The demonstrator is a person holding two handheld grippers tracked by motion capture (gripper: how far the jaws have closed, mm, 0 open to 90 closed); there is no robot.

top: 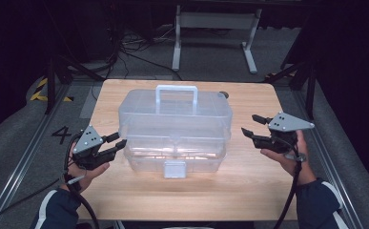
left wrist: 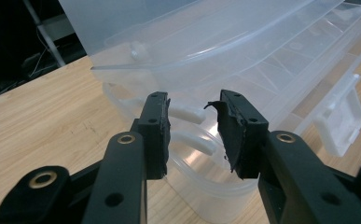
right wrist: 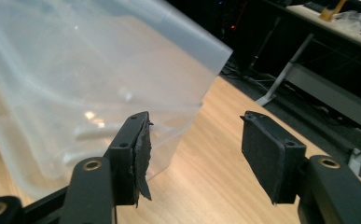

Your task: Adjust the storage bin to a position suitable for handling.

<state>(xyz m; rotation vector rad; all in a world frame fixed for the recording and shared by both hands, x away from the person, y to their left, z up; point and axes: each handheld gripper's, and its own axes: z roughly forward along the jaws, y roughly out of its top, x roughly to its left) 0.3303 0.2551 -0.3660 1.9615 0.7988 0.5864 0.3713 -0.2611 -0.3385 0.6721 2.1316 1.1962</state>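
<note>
Basically, left tongs (top: pixel 117 141) sit parted and empty just beside the left end of the clear plastic toolbox (top: pixel 175 125) mid-table (top: pixel 125 195); right tongs (top: pixel 254 125) gape wider, empty, near its right end. Box looks light, stiff but thin-walled and slick, likely best taken by front latch (top: pixel 175 169) or top handle (top: pixel 176 98). Table is otherwise uncluttered; a desk frame (top: pixel 215 33) stands well behind.

We see a clear plastic toolbox (top: pixel 175 129) standing upright in the middle of the wooden table, its white carry handle (top: pixel 176 96) raised on top. Its lid sits slightly lifted above the lower tub, and the front latch (top: pixel 175 169) hangs at the near side.
</note>
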